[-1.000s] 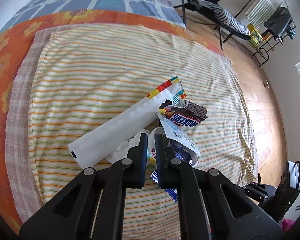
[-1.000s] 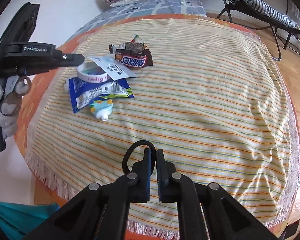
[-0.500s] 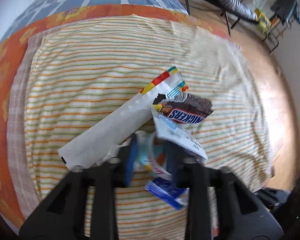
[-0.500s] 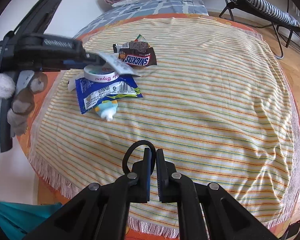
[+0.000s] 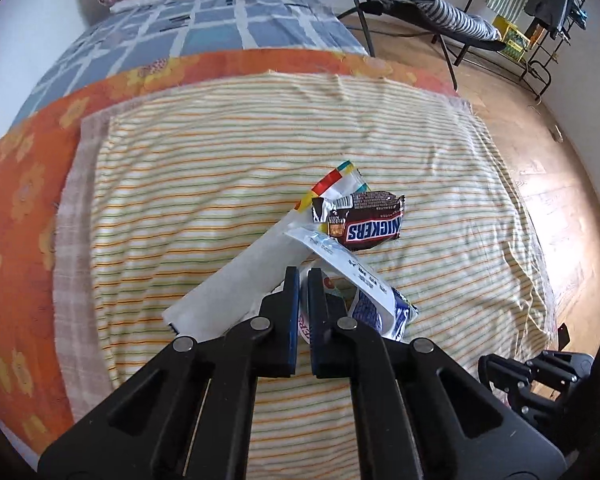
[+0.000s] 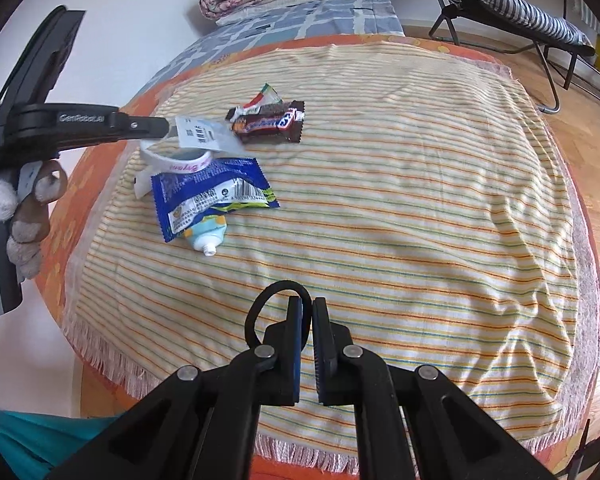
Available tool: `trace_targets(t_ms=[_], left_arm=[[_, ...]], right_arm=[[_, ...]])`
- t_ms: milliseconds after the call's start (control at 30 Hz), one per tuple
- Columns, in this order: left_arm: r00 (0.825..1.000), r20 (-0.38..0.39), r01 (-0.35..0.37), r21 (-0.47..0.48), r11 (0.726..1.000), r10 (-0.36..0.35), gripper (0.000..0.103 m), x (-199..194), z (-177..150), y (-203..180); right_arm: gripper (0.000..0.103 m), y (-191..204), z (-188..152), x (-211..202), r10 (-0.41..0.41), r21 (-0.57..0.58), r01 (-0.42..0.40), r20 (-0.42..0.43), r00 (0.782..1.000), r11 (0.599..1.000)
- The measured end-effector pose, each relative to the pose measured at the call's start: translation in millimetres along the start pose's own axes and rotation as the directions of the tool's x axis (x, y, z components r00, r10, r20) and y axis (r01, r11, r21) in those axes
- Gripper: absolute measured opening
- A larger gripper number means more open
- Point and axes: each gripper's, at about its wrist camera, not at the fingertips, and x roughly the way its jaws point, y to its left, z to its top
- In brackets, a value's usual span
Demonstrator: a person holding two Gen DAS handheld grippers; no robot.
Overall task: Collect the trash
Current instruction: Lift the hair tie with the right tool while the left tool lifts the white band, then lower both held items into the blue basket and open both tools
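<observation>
While the right claw (image 6: 307,312) sits closed on a black loop (image 6: 260,304), the left claw (image 5: 304,280) pinches a white ring (image 6: 172,158) amid the trash on the bed (image 6: 420,200): one blue wrapper (image 6: 208,190), one tube (image 6: 206,236), one label (image 6: 204,136), one candy wrapper (image 6: 272,124).

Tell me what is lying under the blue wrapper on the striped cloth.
A small light-blue tube sticks out from under the blue wrapper, its white nozzle pointing toward the near edge of the striped cloth. The rest of the tube is covered.
</observation>
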Motion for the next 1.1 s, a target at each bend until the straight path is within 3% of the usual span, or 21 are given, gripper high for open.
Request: trace_targets(t_ms=[500, 1100], left_arm=[[0.998, 0.040, 0.040, 0.053, 0.998, -0.042, 0.002, -52, -34, -3], [0.994, 0.036, 0.094, 0.104, 0.990, -0.099, 0.002, -95, -121, -24]], right_arm=[[0.003, 9, -4, -17, 0.030, -0.015, -0.029, 0.035, 0.999, 0.999], [0.003, 42, -46, -61, 0.063, -0.089, -0.056, 0.077, 0.995, 0.994]])
